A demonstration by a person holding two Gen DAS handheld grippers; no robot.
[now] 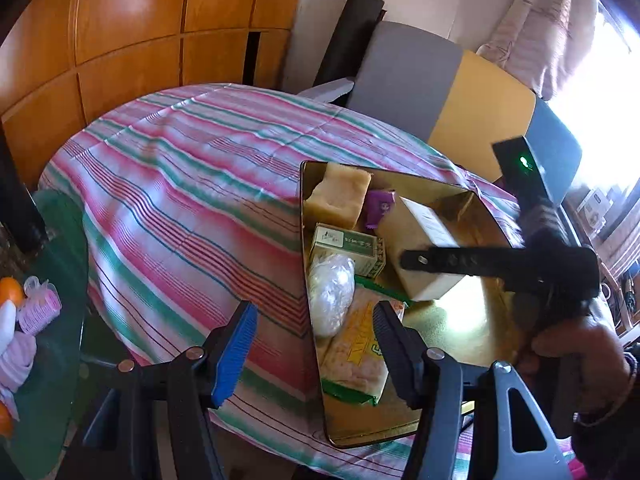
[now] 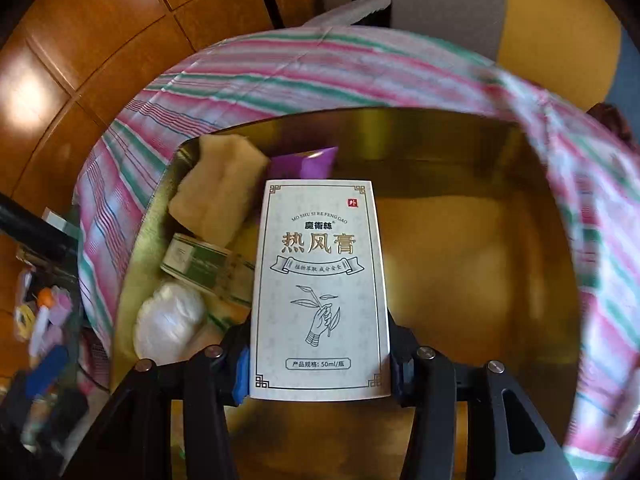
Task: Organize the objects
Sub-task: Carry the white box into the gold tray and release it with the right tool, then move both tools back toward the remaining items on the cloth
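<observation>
A white box [image 2: 320,292] printed with dark Chinese lettering and a line drawing of a hand holding a sprig is clamped between the pads of the right gripper [image 2: 318,364]; the jaws are closed on its two long sides near its lower end. The box is held above a gold tray [image 2: 460,152] — over the tray's middle, with bare gold floor to its right. In the left wrist view the same box [image 1: 420,248] is seen tilted over the tray [image 1: 452,340], with one black finger [image 1: 440,260] laid across it and a hand [image 1: 580,356] behind on the gripper's handle.

The tray is set on a table spread with a striped cloth [image 1: 180,184] of pink, green and white. Along the tray's left side several things are gathered: a tan sponge [image 1: 340,196] at the far end, a purple packet [image 1: 380,208] just beside it, a green-and-white carton [image 1: 348,248] nearer, a white wrapped bundle [image 1: 332,292] touching that carton, and a flat yellow-and-green packet [image 1: 356,356] lying under the bundle's near end.

The left gripper [image 1: 312,348] is held open and empty — its blue-padded left finger [image 1: 236,352] over the cloth just outside the tray's edge, its right finger [image 1: 396,344] over the flat packet.

Wooden cupboard doors [image 1: 132,24] are seen behind the table.
</observation>
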